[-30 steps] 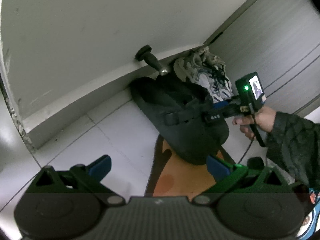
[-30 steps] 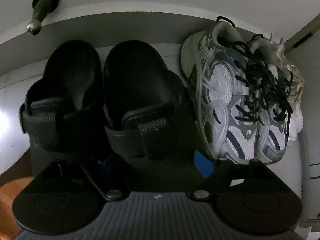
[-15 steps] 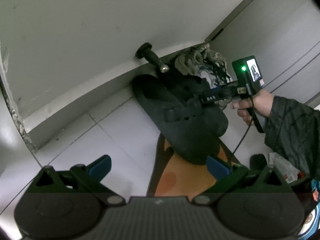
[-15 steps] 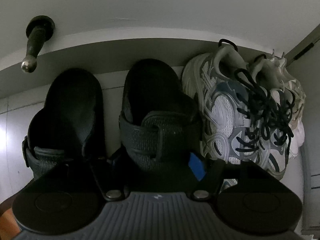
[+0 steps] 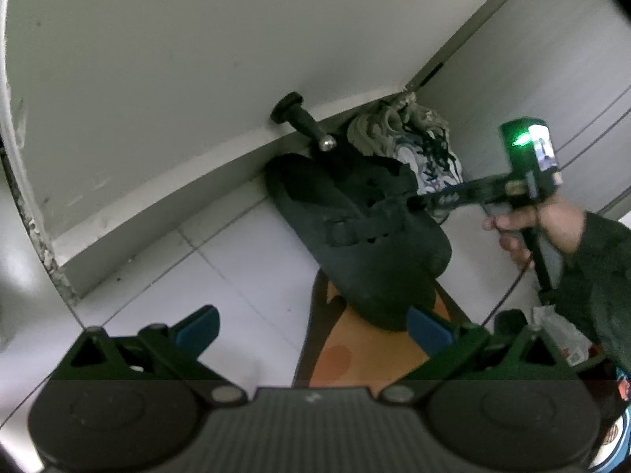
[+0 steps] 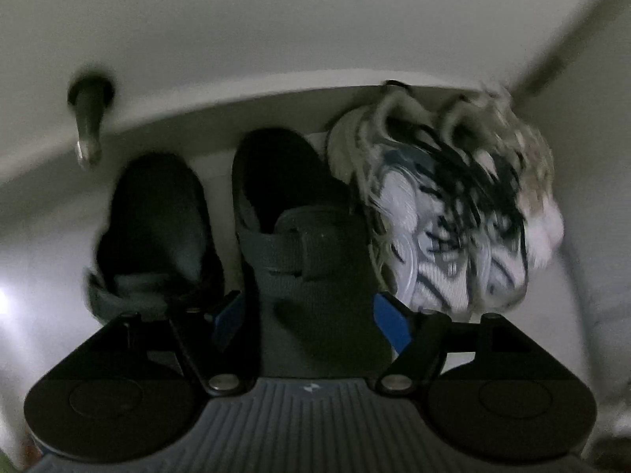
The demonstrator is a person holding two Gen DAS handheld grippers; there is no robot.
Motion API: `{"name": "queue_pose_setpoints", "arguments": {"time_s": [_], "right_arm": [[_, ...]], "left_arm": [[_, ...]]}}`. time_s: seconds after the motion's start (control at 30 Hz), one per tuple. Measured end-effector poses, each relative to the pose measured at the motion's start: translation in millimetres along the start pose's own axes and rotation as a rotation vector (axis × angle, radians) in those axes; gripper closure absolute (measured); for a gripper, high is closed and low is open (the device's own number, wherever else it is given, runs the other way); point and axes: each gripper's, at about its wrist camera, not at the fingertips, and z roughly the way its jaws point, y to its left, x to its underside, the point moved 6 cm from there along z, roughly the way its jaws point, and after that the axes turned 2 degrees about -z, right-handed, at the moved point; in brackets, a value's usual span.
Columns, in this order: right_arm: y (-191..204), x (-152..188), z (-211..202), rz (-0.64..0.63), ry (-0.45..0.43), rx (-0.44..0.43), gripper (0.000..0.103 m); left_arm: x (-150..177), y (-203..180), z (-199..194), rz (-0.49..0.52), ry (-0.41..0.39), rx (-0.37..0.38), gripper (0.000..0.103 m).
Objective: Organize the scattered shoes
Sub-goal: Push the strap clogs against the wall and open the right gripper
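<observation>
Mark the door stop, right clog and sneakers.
door stop (image 6: 88,118), right wrist view, on its shaft
right clog (image 6: 311,260), right wrist view, on its strap
sneakers (image 6: 445,216), right wrist view, on the laces

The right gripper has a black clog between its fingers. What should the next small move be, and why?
Probably lower the black clog onto the floor, level with its mate. The right gripper presses the clog's sides, though its fingers have just eased open slightly. The clog looks lifted and sits close beside the white sneakers, so it should come down gently.
</observation>
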Motion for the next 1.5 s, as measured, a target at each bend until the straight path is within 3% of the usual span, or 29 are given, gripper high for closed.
{"name": "queue_pose_setpoints", "arguments": {"time_s": [0.17,0.3,0.5,0.67,0.8,1.2,1.5], "right_arm": [[34.5,6.2,-11.9,0.011,0.001,-0.090,0.021],[63.8,11.9,-5.3,-0.080,0.025,-0.095,0.014],[86.7,30.4,13.8,-0.052,0.100,-0.135,0.012],[105.7,39.1,25.3,-0.153,0.100,-0.066,0.007],[101.5,35.1,29.3,-0.165,0.072,0.007,0.018],[100.7,26.7,38.7,-0.192,0.016,-0.001,0.018],[105.4,32.9,29.3,-0.248,-0.017,-0.024,0.024]], "left_arm": [[1.2,-5.4,-1.4,0.034,-0.005,-0.002,0.000],[1.7,-7.4,-2.7,0.036,-0.008,0.005,0.000],[2.4,-11.1,-5.0,0.037,-0.011,0.026,0.000],[1.5,-10.2,-7.3,0.006,-0.009,0.057,0.000],[1.3,-7.7,-8.0,-0.025,-0.004,0.075,0.000],[6.9,-8.5,-2.7,-0.053,0.047,0.108,0.000],[5.8,-8.9,-2.3,-0.053,0.048,0.110,0.000]]}}
